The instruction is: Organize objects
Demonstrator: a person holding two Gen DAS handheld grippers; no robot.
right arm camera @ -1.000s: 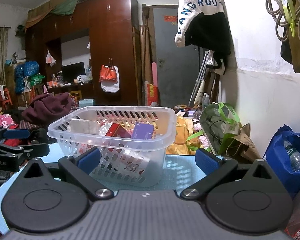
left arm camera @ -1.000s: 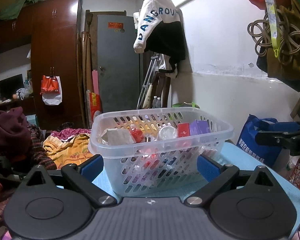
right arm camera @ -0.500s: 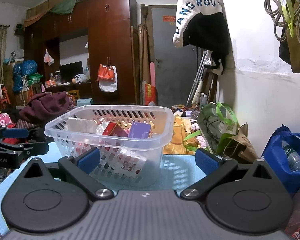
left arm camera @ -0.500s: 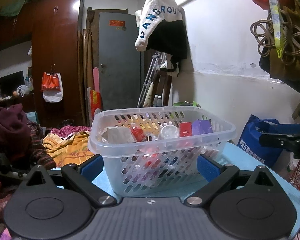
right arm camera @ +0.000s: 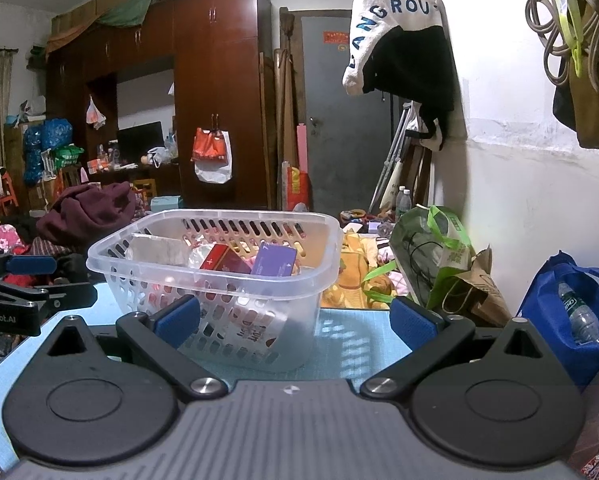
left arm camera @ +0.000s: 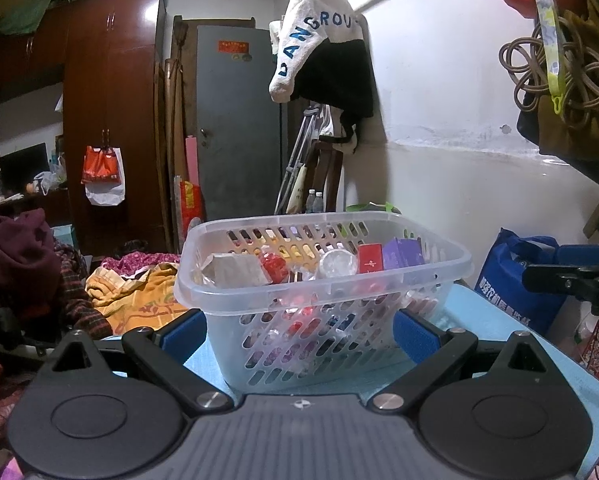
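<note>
A clear plastic basket stands on the light blue table and holds several small items: a red box, a purple box, a grey packet. My left gripper is open and empty, its blue pads either side of the basket's near wall. The basket sits left of centre in the right wrist view. My right gripper is open and empty, just short of it. Each gripper shows at the other view's edge.
Blue bags stand off the table's right side. A green bag and piled clothes lie beyond the table. A dark wardrobe and grey door stand at the back; a jacket hangs on the wall.
Both views have shifted slightly; the basket sits a little lower and further left in the right wrist view. Both grippers stay open and empty.
</note>
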